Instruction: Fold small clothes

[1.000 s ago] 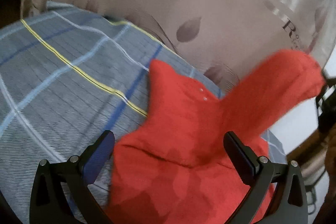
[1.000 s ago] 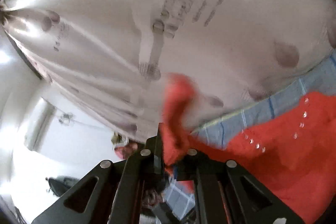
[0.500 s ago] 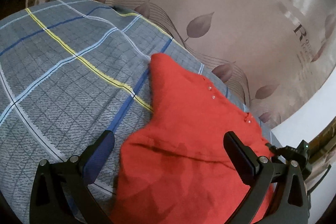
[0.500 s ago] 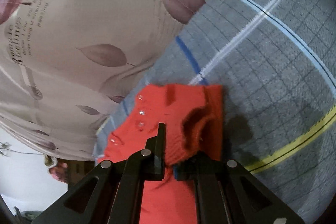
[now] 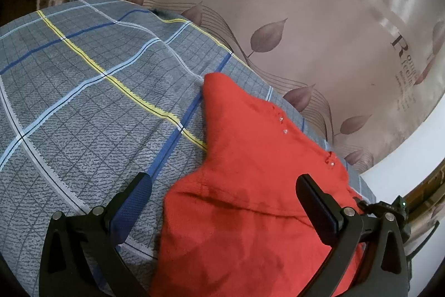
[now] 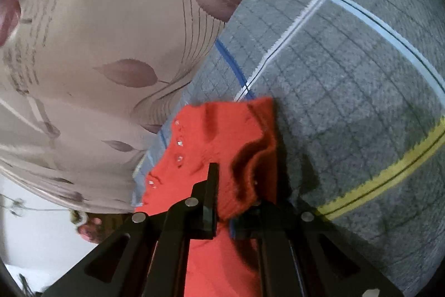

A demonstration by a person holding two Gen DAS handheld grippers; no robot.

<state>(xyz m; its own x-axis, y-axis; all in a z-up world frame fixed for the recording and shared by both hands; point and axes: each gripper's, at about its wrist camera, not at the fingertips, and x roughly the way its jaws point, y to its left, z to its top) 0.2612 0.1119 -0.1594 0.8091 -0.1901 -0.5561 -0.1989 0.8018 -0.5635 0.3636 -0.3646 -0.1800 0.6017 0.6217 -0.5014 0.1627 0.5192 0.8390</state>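
At the lower centre of the right wrist view, pinched between the closed jaws of the right gripper (image 6: 222,202): a bunched fold of the red garment (image 6: 222,135), its small clear buttons (image 6: 179,151) running down the left side. Across the lower right of the left wrist view, the same red garment (image 5: 250,185) spread on the grey plaid bedspread (image 5: 97,102), one pointed corner reaching up toward the frame's middle. Left gripper (image 5: 222,202) with jaws wide apart, holding nothing, framing the cloth from either side.

Likely trouble from here: release with the fold still humped, so the thick knit springs back and leaves a ridge instead of a flat crease. Also possible: a drag on the whole garment toward the bed edge at the right of the left view, with nothing pinning the body down while the left jaws stay clear of it. Slight risk of snagging a button on a jaw edge.

Against the frames a second back: sleeve then high and blurred at the upper right of the left view, now down and folded across the body. Right view then filled by the leaf-print curtain (image 6: 97,32), now tipped down onto bedspread and cloth. Little difference from half a second back.
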